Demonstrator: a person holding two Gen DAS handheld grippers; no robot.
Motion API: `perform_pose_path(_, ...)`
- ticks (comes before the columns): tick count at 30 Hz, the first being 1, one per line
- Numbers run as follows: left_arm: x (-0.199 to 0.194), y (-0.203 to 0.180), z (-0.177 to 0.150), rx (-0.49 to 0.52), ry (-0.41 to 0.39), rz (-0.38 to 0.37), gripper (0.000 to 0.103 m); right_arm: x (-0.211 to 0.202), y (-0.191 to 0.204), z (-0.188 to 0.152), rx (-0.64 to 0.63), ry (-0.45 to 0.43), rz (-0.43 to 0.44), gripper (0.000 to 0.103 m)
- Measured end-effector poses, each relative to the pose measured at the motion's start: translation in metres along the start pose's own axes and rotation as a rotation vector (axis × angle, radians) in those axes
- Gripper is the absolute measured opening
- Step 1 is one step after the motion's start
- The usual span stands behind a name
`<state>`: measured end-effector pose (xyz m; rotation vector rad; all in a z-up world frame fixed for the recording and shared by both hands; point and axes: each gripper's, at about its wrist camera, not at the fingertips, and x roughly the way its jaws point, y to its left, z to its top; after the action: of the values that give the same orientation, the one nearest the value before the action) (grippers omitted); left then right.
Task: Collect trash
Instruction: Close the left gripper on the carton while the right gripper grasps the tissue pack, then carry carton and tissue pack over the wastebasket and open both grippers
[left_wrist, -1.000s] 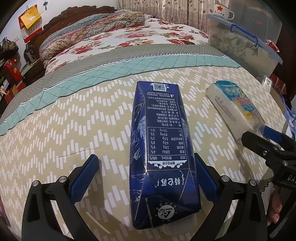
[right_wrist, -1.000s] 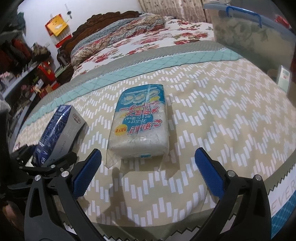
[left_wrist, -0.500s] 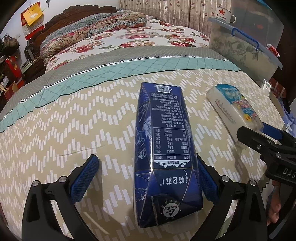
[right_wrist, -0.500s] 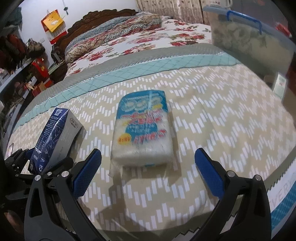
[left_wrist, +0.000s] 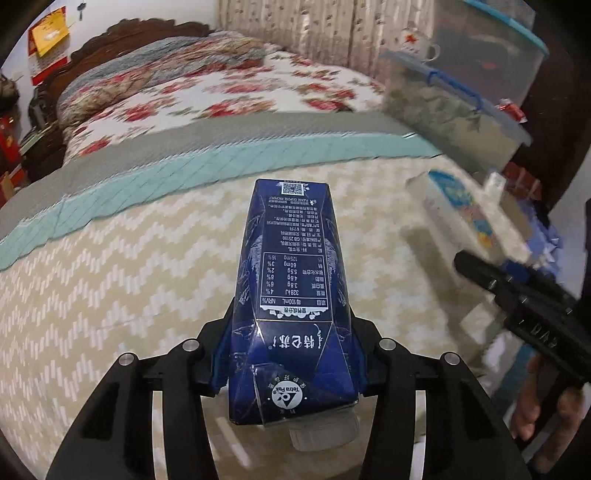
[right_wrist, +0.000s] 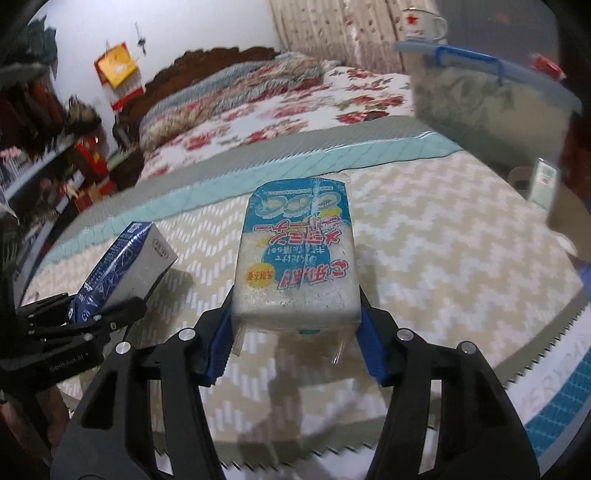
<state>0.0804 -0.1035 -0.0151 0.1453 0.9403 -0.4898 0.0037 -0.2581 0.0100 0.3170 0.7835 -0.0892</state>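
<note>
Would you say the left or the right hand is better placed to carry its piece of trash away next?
Neither clearly. The left gripper has its jaws closing on the dark blue drink carton, and the right gripper has its jaws closing on the wrapped white sponge pack. Both items appear raised off the zigzag bedspread.

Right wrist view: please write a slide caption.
Right gripper closing on a wrapped white sponge pack above the zigzag bedspread.
</note>
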Motion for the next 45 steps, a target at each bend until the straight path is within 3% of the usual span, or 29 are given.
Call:
perform_pose_path(4, -0.006, -0.038, 0.017, 0.060, -0.027, -0.030, 0.047, -0.017, -0.029, -0.004, 0.039, -0.026, -0.014, 0.060)
perform_pose_path(9, 0.010, -0.102, 0.043, 0.173, -0.006, -0.090, 0.047, -0.040, -0.083, -0.010, 0.115, -0.076, -0.064, 0.060)
perform_pose_path(14, 0.033, -0.193, 0.077, 0.323, 0.024, -0.192, 0.047, -0.060, -0.153, -0.006, 0.222, -0.129, -0.133, 0.060)
perform_pose_path(21, 0.085, -0.327, 0.128, 0.473, 0.026, -0.319, 0.047, -0.077, -0.278, 0.020, 0.393, -0.169, -0.238, 0.060)
perform_pose_path(27, 0.147, -0.396, 0.161, 0.492, 0.044, -0.355, 0.047, -0.057, -0.347, 0.049, 0.454, -0.127, -0.322, 0.061)
perform_pose_path(31, 0.187, -0.420, 0.174, 0.482, 0.090, -0.355, 0.049, -0.032, -0.368, 0.066, 0.449, -0.082, -0.356, 0.064)
perform_pose_path(32, 0.197, -0.425, 0.177, 0.480, 0.105, -0.353, 0.052, -0.025, -0.372, 0.070, 0.444, -0.066, -0.356, 0.070)
perform_pose_path(34, 0.209, -0.431, 0.180, 0.479, 0.124, -0.345, 0.080, -0.018, -0.374, 0.074, 0.437, -0.054, -0.345, 0.080)
perform_pose_path(39, 0.200, -0.420, 0.185, 0.470, 0.103, -0.374, 0.080, -0.032, -0.352, 0.069, 0.384, -0.105, -0.371, 0.086)
perform_pose_path(45, 0.147, -0.376, 0.178, 0.415, 0.054, -0.431, 0.082, -0.075, -0.312, 0.040, 0.432, -0.195, -0.344, 0.087)
